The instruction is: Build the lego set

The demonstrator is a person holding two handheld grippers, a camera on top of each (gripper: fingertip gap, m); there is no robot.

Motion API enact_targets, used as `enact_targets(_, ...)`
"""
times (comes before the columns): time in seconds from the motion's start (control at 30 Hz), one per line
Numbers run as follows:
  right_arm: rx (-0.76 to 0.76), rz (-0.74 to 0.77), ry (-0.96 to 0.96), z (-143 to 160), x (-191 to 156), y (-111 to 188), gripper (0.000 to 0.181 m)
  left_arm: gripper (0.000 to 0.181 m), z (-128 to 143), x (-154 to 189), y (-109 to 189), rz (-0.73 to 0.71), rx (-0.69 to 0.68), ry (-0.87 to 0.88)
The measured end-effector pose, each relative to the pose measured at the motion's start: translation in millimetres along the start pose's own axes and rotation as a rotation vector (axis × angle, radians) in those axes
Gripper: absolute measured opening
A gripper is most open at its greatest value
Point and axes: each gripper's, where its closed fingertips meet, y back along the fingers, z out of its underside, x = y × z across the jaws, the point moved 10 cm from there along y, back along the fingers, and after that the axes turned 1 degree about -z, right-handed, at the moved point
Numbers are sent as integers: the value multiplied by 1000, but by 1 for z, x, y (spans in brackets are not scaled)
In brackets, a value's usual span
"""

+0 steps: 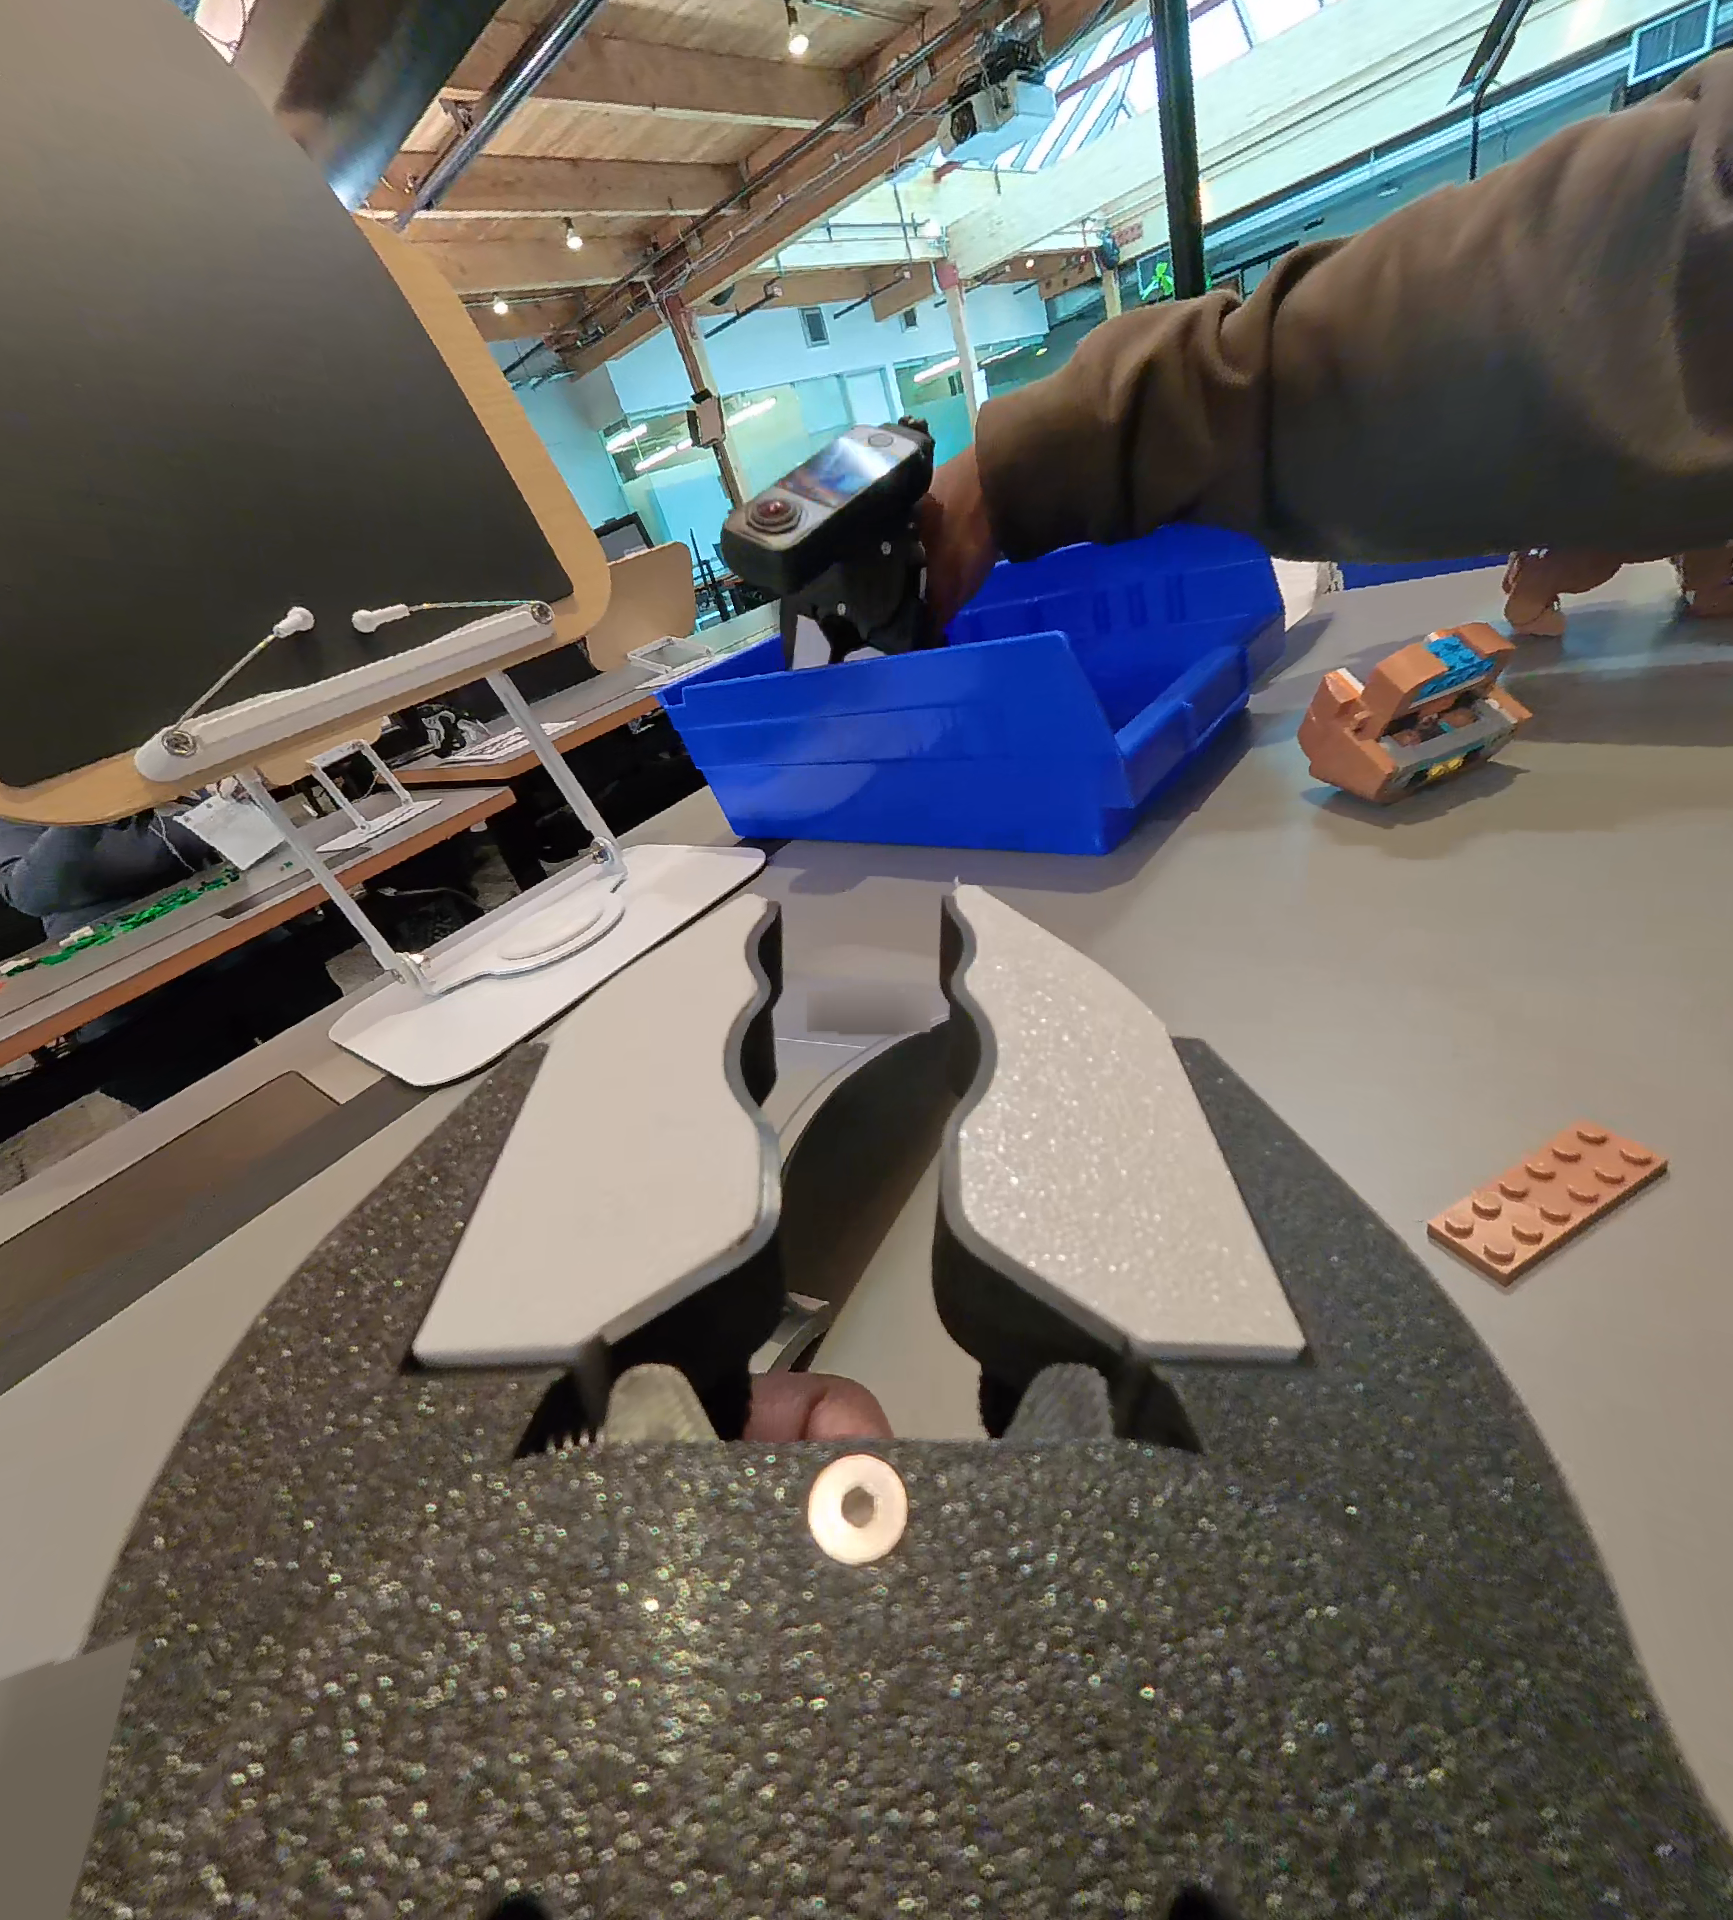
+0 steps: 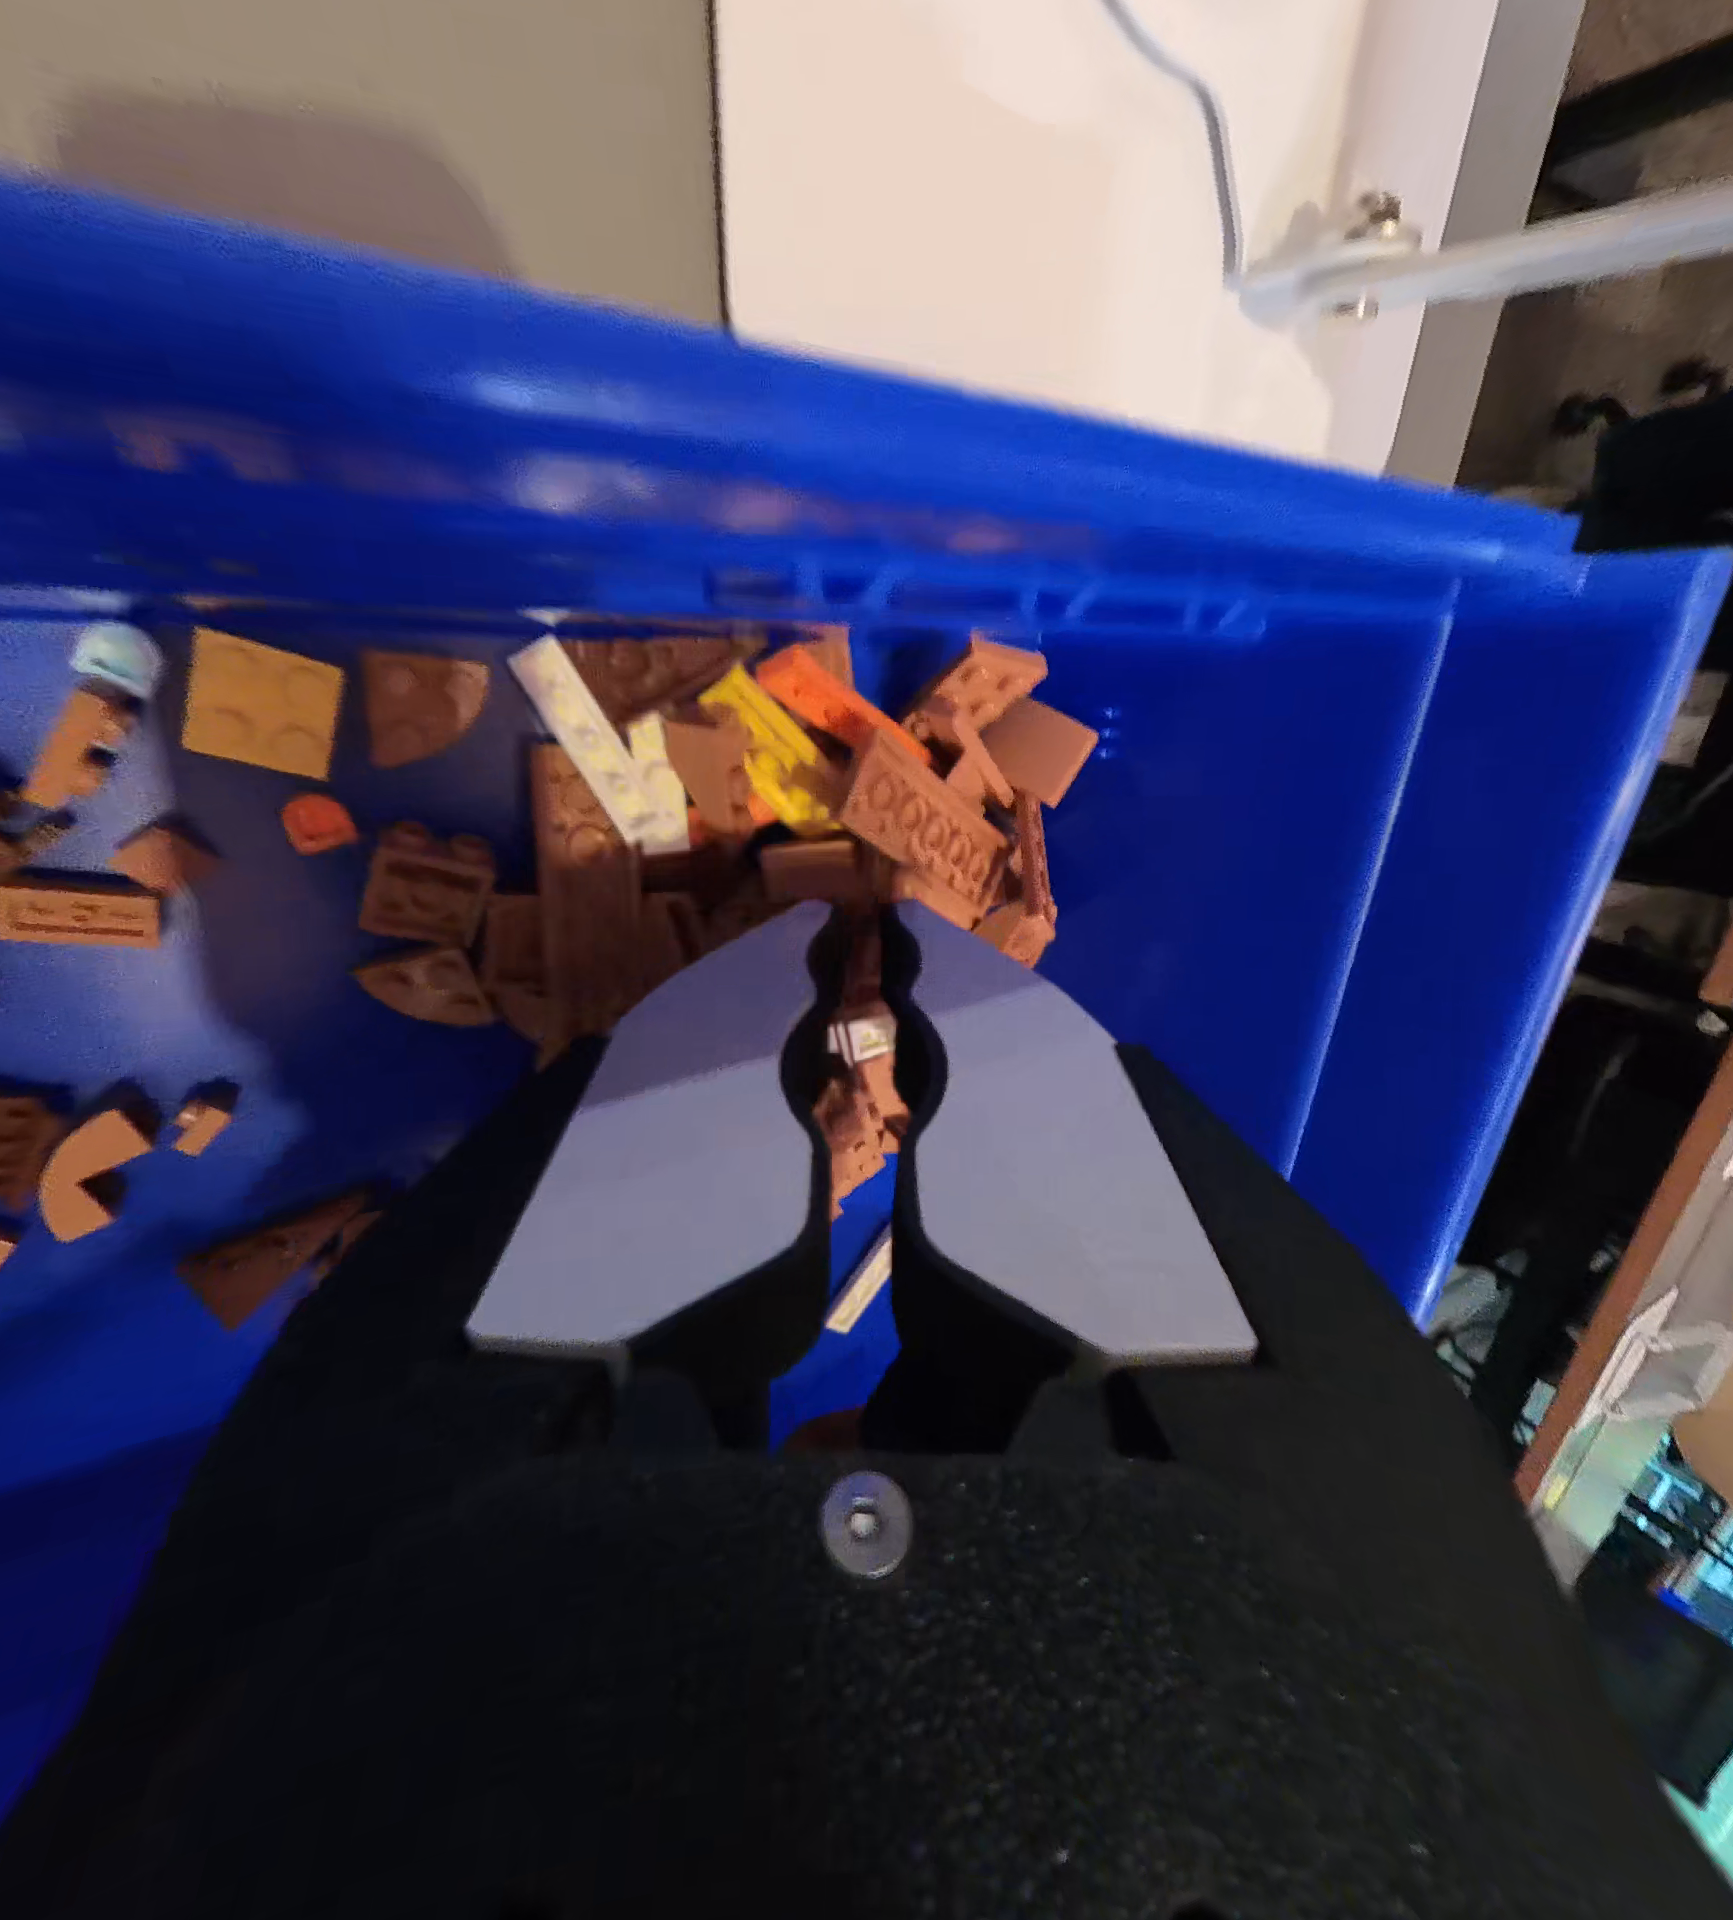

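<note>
The left gripper (image 1: 862,935) hovers low over the grey table (image 1: 1361,987), its pale fingers (image 1: 1070,1091) parted with nothing between them. Near its right side a flat reddish-brown studded lego plate (image 1: 1548,1200) lies on the table. Further toward the far edge stands a blue plastic bin (image 1: 966,748), and to the right of it a partly built reddish-brown lego model (image 1: 1402,717) with blue and grey parts lies tipped on the table. A brown-sleeved arm (image 1: 1413,353) reaches over the bin, and the right gripper (image 2: 857,914) dips inside it. In the right wrist view that gripper's jaws stand only narrowly apart, tips at a heap of loose brown, white, yellow and orange lego pieces (image 2: 737,790) piled against the bin's far wall (image 2: 633,499); I cannot tell whether a piece is pinched. A white tablet stand (image 1: 529,956) sits at the table's left edge.
</note>
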Motion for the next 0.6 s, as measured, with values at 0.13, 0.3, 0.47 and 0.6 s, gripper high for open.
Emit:
enact_targets(0.13,-11,-11,-19,10,2,6,4,29,0,0,0,3,-1,-2)
enact_targets(0.3,13,6,-64,16,9,20,4,29,0,0,0,5,-4,-4)
enact_targets(0.47,52,18,-87,9,17,29,11,28,0,1,0,4,-3,-5)
enact_targets(0.6,126,10,-137,2,24,30,14,28,0,1,0,5,-4,-6)
